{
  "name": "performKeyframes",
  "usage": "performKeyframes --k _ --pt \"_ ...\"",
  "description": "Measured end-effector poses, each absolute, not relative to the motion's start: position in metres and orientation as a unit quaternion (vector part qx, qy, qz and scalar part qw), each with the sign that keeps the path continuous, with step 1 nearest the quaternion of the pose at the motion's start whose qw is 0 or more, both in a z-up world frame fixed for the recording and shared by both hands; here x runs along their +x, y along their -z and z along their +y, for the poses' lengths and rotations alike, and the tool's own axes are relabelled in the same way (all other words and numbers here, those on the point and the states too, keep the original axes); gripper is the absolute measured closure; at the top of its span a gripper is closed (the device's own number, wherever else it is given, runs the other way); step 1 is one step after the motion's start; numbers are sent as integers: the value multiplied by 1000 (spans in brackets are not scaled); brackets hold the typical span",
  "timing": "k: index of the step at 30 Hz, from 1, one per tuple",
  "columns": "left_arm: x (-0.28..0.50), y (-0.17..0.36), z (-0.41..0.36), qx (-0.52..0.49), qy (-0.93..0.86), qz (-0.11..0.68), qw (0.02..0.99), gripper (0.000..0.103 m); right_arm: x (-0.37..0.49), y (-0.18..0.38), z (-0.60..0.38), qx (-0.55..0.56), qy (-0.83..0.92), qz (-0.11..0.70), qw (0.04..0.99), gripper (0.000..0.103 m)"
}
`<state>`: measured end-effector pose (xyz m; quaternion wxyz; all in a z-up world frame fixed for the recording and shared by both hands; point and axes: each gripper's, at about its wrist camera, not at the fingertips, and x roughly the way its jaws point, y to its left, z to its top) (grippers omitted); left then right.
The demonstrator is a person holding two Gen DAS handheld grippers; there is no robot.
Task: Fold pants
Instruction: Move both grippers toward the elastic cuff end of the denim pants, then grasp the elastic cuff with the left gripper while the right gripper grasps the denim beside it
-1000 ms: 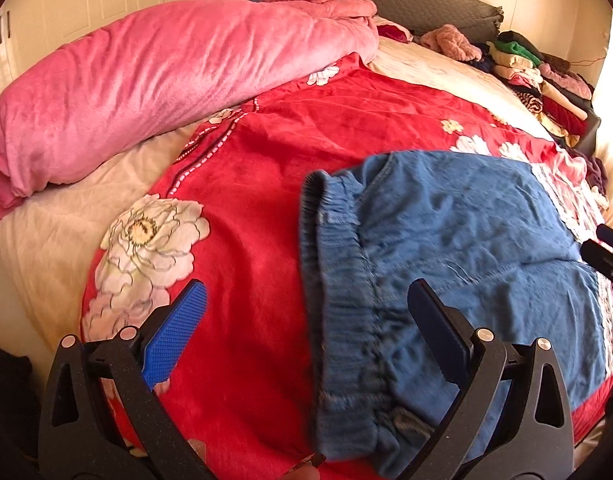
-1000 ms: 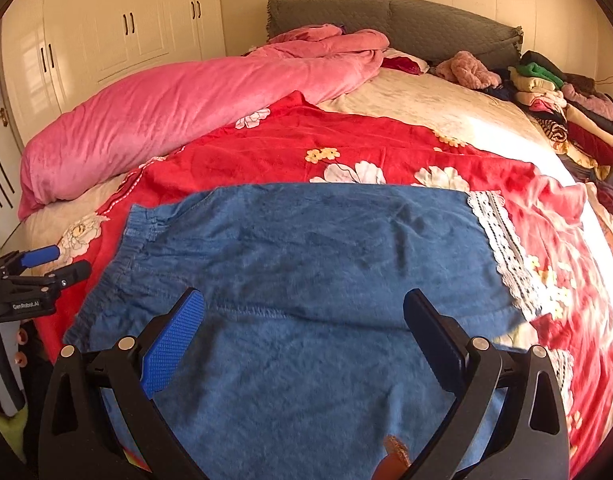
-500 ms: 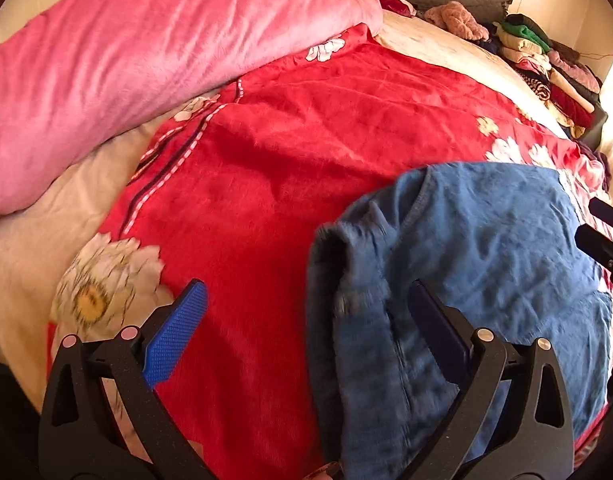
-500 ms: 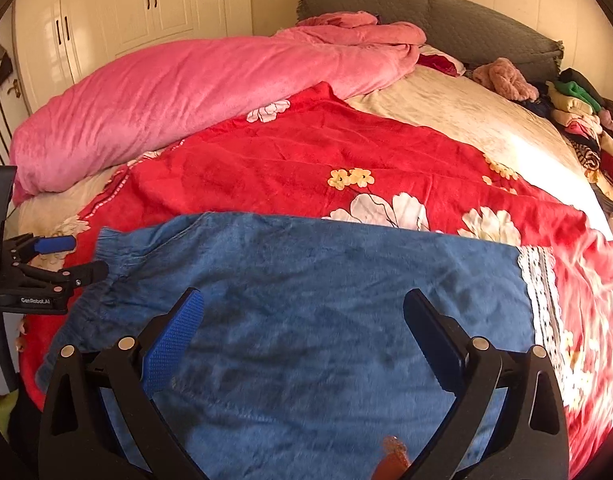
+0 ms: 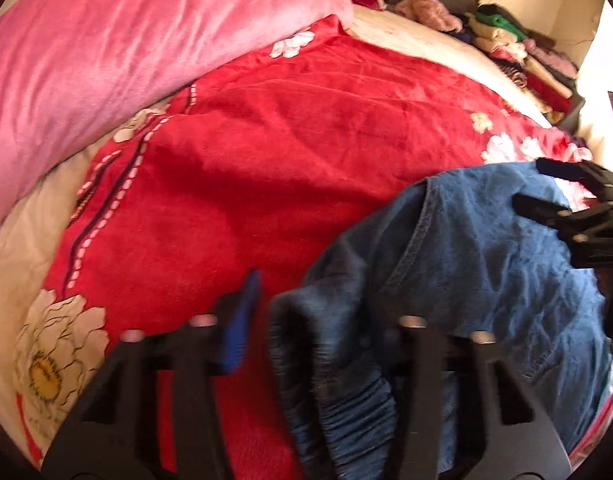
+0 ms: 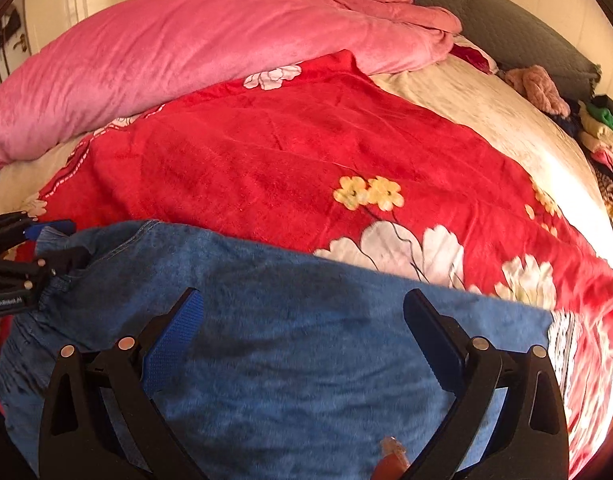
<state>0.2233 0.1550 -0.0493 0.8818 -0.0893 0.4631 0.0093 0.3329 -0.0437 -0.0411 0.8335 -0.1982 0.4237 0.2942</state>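
Blue denim pants (image 5: 486, 280) lie across a red flowered blanket (image 5: 286, 160) on a bed. Their gathered elastic waistband (image 5: 338, 408) bunches up between the fingers of my left gripper (image 5: 322, 312), whose jaws are closing around it; a thin gap still shows beside the blue pad (image 5: 242, 328). The right wrist view shows that same left gripper (image 6: 62, 242) at the waist corner. My right gripper (image 6: 302, 296) hangs open over the middle of the pants (image 6: 306, 360), nothing between its fingers, and it shows at the right edge (image 5: 534, 186) of the left wrist view.
A pink duvet (image 5: 126, 40) is rolled along the far left of the bed. Folded clothes (image 5: 518, 52) are piled at the far right by the grey headboard (image 6: 506, 20). A white lace hem (image 6: 562, 344) ends the pants on the right.
My left gripper's jaws have narrowed from wide open onto the waistband, which now bunches up. Both grippers moved lower and closer to the pants; the right one shifted toward the far edge.
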Motion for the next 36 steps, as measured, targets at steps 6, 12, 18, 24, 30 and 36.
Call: performKeyframes --k 6,12,18,24,30,36 --pt "203 27 153 -81 8 424 902 82 329 50 -16 -264 -310 398 822 4" --pt "177 5 142 -79 36 391 916 86 323 56 0 -329 -323 359 811 4" --pt "168 1 130 -60 43 387 919 87 310 60 3 -316 -363 370 795 64" --pt "166 2 137 -60 31 387 920 87 286 39 -19 -267 -369 347 820 88" --pt "156 -2 131 -56 41 381 922 87 257 5 -61 -184 -383 330 843 91" --pt "138 -11 124 -48 53 368 927 87 212 -15 -92 -138 -402 316 848 93"
